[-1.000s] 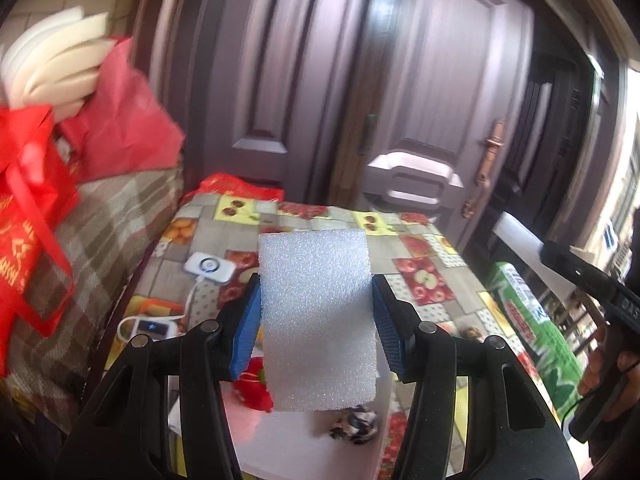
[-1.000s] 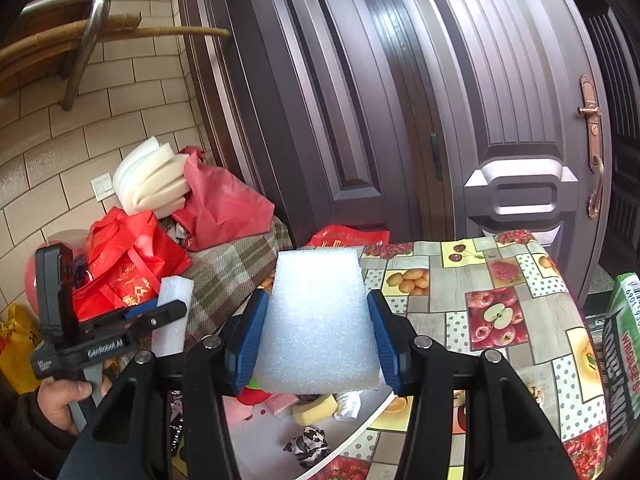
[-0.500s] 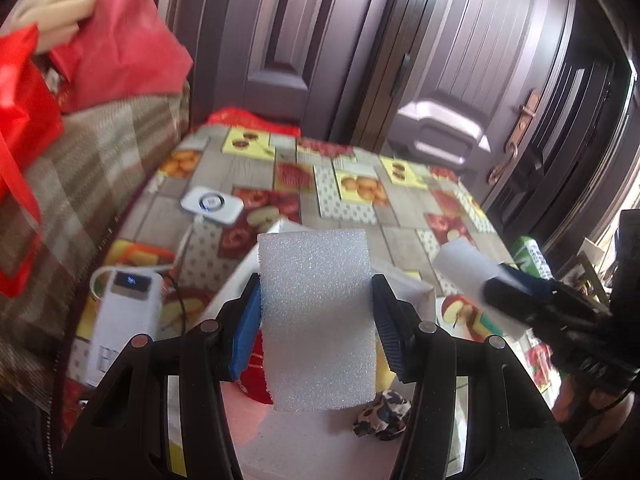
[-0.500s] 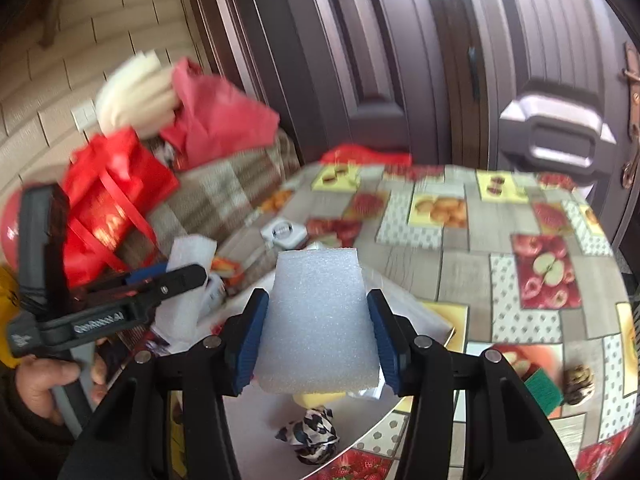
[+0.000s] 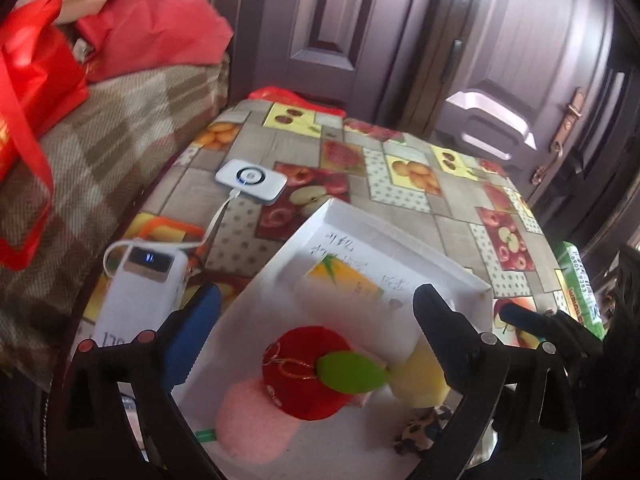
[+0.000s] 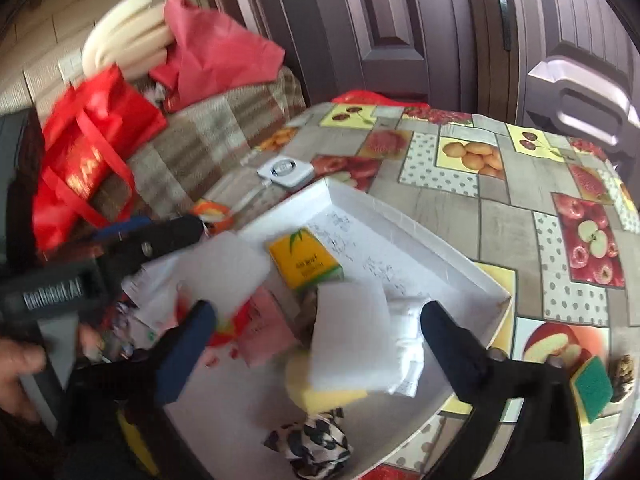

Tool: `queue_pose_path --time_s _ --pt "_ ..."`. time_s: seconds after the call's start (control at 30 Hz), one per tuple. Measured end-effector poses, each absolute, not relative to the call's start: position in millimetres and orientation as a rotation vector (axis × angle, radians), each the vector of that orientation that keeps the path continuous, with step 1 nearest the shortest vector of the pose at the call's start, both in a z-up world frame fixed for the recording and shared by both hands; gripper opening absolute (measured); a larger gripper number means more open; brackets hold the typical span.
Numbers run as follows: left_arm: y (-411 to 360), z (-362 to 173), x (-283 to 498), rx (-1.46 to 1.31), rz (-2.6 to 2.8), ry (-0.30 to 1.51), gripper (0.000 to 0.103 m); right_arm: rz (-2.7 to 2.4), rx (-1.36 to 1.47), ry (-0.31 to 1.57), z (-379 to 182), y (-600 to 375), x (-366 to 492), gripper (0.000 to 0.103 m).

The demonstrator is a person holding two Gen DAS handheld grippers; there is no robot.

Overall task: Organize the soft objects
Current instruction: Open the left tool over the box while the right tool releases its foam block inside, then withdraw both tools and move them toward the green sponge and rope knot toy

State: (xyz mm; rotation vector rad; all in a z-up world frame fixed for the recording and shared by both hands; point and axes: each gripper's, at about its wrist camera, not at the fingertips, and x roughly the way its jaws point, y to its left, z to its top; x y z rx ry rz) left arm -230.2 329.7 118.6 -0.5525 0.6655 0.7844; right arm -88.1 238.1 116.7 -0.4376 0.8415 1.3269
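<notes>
A white box [image 5: 352,216] [image 6: 400,216] sits on the table and holds soft things. My left gripper [image 5: 316,320] is open and empty above it, over a red plush apple [image 5: 300,376], a pink sponge [image 5: 256,420] and a yellow sponge [image 5: 420,376]. My right gripper [image 6: 320,324] is open; a white foam block [image 6: 352,340] lies tilted in the box between its fingers. A second white foam block [image 6: 224,268] lies by the left gripper's tip [image 6: 168,236]. A yellow tissue pack [image 6: 304,260] and a leopard-print cloth ball [image 6: 312,444] are also in the box.
A white power bank [image 5: 140,292] and a small white router [image 5: 250,180] with a cable lie left of the box on the fruit-pattern tablecloth [image 5: 420,168]. Red bags [image 5: 24,80] sit on a plaid cover at left. A green-yellow scrub sponge [image 6: 592,388] lies at right. Dark doors stand behind.
Both grippers have lowered over the box and opened. Each has let go of its white foam block; the blocks now lie in the box.
</notes>
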Motion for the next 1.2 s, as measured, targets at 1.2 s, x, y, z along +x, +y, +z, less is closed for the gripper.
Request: queue_pose_path --time_s 1.2 --pt "234 187 -239 -0.414 0.672 0.578 0.097 1.030 -0.197 0.642 207 71 -42 0.103"
